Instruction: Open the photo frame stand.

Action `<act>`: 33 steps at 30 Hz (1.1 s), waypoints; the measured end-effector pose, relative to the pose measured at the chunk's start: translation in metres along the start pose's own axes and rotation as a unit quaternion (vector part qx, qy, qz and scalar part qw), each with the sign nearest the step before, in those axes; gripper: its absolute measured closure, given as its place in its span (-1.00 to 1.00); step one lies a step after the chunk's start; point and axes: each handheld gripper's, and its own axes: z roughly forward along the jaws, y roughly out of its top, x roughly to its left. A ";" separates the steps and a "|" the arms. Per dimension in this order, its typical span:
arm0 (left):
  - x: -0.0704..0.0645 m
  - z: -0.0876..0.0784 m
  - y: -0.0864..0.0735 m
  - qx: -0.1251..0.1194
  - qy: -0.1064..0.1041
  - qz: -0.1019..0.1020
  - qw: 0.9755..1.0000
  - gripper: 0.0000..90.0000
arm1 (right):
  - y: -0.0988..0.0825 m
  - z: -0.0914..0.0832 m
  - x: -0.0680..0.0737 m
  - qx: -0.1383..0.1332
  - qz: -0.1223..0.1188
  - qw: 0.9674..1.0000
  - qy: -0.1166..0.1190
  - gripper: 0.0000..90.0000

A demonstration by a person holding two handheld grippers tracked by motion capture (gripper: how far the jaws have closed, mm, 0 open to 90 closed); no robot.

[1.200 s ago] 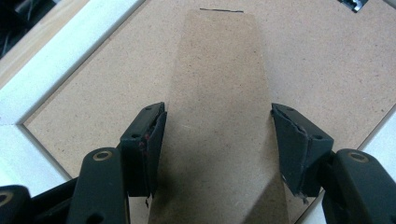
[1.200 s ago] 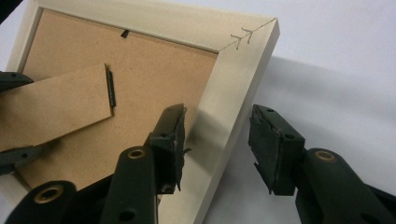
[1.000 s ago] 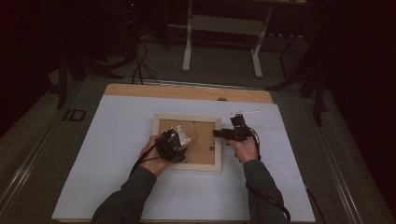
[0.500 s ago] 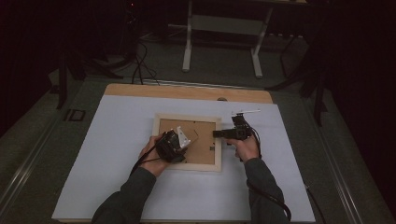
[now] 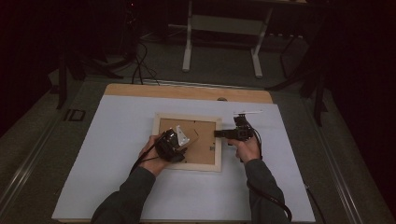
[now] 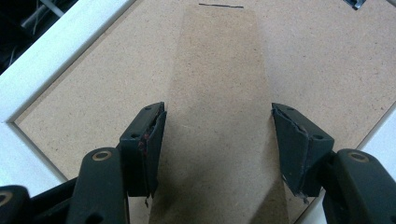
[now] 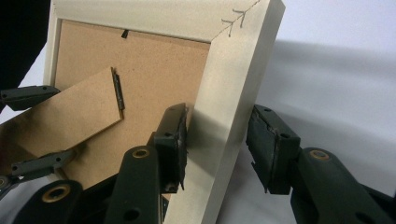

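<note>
My right tool has just been closing around the picture frame's right rail, mid-tabletop, one pad apparently not yet touching. My left tool, open, straddles the easel stand. Next: clamp, then lift the stand.

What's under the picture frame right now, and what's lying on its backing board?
The picture frame lies face down on the white table cover. On its brown backing board sits the hinged cardboard stand, between the left claw's jaws. The frame's front side is hidden underneath.
</note>
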 end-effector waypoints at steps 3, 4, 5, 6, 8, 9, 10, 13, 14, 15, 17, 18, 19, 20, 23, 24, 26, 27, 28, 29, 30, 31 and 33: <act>0.001 0.000 0.000 0.002 -0.004 -0.002 1.000 -0.12 | 0.000 0.000 0.000 -0.001 0.002 1.000 0.001 0.29; 0.003 0.000 0.000 0.002 -0.011 -0.005 1.000 -0.12 | -0.001 0.000 0.000 -0.003 0.003 1.000 0.002 0.29; 0.003 0.000 0.000 0.002 -0.011 -0.005 1.000 -0.14 | -0.001 0.000 0.000 -0.003 0.003 1.000 0.002 0.29; 0.006 0.000 0.000 0.009 -0.025 -0.011 1.000 -0.17 | -0.001 -0.001 0.000 -0.004 0.003 1.000 0.001 0.29; 0.009 0.000 -0.001 0.011 -0.038 -0.022 0.999 -0.20 | -0.001 -0.001 0.001 -0.004 0.002 1.000 0.000 0.29; 0.009 0.000 -0.001 0.011 -0.038 -0.022 0.999 -0.21 | -0.001 -0.001 0.001 -0.004 0.002 1.000 0.000 0.29; 0.014 -0.001 -0.001 0.008 -0.057 -0.040 0.998 -0.22 | -0.001 -0.001 0.001 -0.005 0.001 1.000 0.000 0.29; 0.020 -0.001 -0.002 0.011 -0.082 -0.056 0.995 -0.26 | -0.002 -0.002 0.001 -0.008 0.000 1.000 0.000 0.29; 0.025 -0.002 -0.002 0.010 -0.093 -0.068 0.993 -0.24 | -0.002 -0.002 0.001 -0.008 0.001 1.000 0.000 0.29; 0.025 -0.002 -0.002 0.010 -0.093 -0.068 0.993 -0.23 | -0.002 -0.002 0.001 -0.008 0.001 1.000 0.000 0.29; 0.030 -0.003 -0.003 0.011 -0.108 -0.081 0.991 -0.23 | -0.002 -0.002 0.001 -0.009 0.001 1.000 0.000 0.29; 0.032 -0.002 -0.003 0.014 -0.119 -0.087 0.989 -0.23 | -0.003 -0.002 0.001 -0.010 0.000 1.000 0.001 0.29; 0.032 -0.002 -0.003 0.014 -0.119 -0.087 0.989 -0.23 | -0.003 -0.002 0.001 -0.010 0.000 1.000 0.001 0.29; 0.033 -0.001 -0.003 0.018 -0.129 -0.089 0.988 -0.21 | -0.002 -0.003 0.002 -0.010 -0.001 1.000 0.000 0.29; 0.034 -0.002 -0.002 0.019 -0.137 -0.088 0.986 -0.15 | -0.002 -0.003 0.003 -0.011 -0.005 1.000 -0.002 0.29; 0.036 -0.002 -0.001 0.020 -0.145 -0.089 0.985 -0.14 | -0.003 -0.004 0.003 -0.013 -0.006 1.000 -0.002 0.29; 0.037 -0.002 -0.001 0.019 -0.155 -0.089 0.984 -0.07 | -0.003 -0.005 0.004 -0.015 -0.009 1.000 -0.002 0.29; 0.037 -0.002 -0.001 0.019 -0.155 -0.089 0.984 -0.07 | -0.003 -0.005 0.004 -0.015 -0.009 1.000 -0.002 0.29; 0.037 -0.003 -0.001 0.018 -0.157 -0.089 0.983 -0.07 | -0.003 -0.006 0.005 -0.017 -0.012 1.000 -0.003 0.29; 0.037 -0.003 -0.001 0.018 -0.157 -0.089 0.983 -0.04 | -0.003 -0.006 0.005 -0.017 -0.012 1.000 -0.003 0.29; 0.037 -0.003 -0.001 0.018 -0.158 -0.082 0.984 -0.03 | -0.003 -0.007 0.006 -0.018 -0.014 1.000 -0.004 0.29; 0.037 -0.003 -0.001 0.018 -0.158 -0.082 0.984 -0.03 | -0.003 -0.007 0.006 -0.018 -0.014 1.000 -0.004 0.29; 0.036 -0.004 0.000 0.016 -0.156 -0.078 0.985 -0.03 | -0.002 -0.007 0.006 -0.021 -0.014 1.000 -0.004 0.30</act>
